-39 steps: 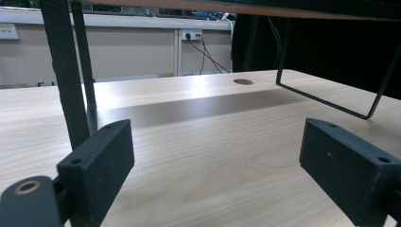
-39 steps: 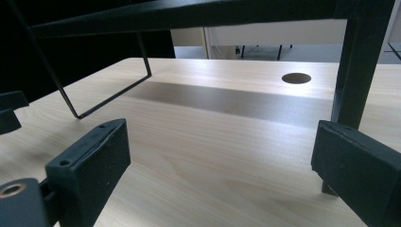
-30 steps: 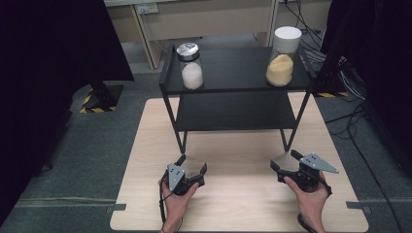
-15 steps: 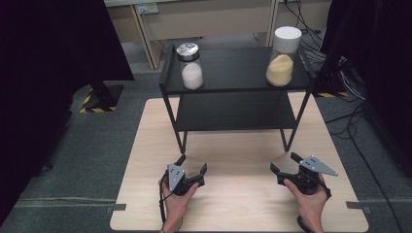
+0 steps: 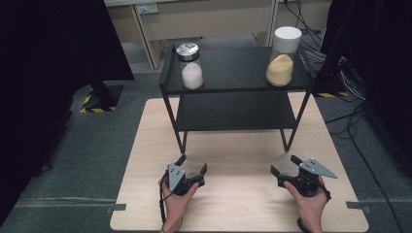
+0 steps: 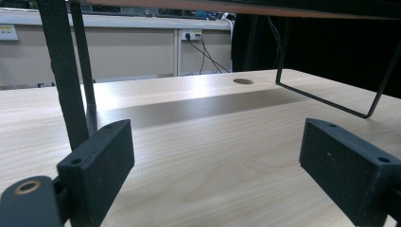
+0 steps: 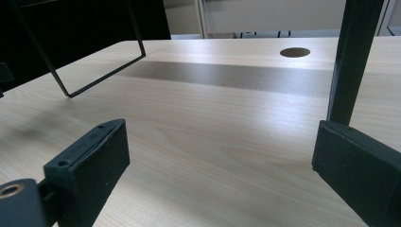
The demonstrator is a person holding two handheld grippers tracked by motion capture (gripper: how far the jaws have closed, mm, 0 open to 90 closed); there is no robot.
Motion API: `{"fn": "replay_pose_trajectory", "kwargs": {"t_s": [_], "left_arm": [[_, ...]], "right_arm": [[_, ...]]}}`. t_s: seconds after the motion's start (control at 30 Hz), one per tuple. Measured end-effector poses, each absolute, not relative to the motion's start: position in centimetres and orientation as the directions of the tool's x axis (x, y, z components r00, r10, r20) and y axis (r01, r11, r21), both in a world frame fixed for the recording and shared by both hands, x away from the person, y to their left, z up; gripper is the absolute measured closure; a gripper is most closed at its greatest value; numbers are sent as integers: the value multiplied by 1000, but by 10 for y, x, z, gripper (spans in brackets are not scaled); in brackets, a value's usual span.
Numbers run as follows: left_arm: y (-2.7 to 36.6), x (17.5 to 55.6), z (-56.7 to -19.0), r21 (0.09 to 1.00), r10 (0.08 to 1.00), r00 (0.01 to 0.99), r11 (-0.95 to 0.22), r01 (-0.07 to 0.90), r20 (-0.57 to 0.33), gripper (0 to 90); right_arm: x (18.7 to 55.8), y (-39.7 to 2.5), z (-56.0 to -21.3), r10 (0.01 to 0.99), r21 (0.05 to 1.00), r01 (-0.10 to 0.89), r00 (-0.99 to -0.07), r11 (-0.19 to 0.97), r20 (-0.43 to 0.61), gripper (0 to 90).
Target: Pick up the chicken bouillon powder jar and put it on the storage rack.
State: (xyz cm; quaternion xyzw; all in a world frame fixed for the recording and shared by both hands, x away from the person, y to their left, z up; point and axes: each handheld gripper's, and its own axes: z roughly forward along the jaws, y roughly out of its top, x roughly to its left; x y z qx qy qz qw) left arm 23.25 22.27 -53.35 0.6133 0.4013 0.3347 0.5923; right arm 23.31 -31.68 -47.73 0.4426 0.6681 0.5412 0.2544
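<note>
I have both grippers resting low on the desk (image 5: 145,160) in front of the rack (image 5: 238,73), the left gripper (image 5: 193,166) before its left legs and the right gripper (image 5: 285,164) before its right legs, each with its jaws spread wide and nothing between them. The two jars stand on the rack's top shelf: the white jar (image 5: 190,67) at the left end near the front edge, the yellow jar (image 5: 283,57) at the right end. My worry is the rack itself. In the left gripper view its leg (image 6: 64,75) rises just beyond my left jaw, and in the right gripper view the right leg (image 7: 352,61) stands just past the right jaw, so lifting straight forward could clip a leg or catch the shelf edge and shake the rack. Both jars look tall and top-heavy, and the white one sits close enough to the edge that a nudge might tip it off. Reaching up with jaws misaligned could also push a jar backward rather than bracket it.
</note>
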Motion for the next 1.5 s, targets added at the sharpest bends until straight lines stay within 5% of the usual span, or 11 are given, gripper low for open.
{"fn": "replay_pose_trajectory", "kwargs": {"t_s": [1.5], "left_arm": [[222,232,-534,996,888,456,15,85,-52,101]], "right_arm": [[233,-311,-481,861,936,333,-502,111,77,46]]}}
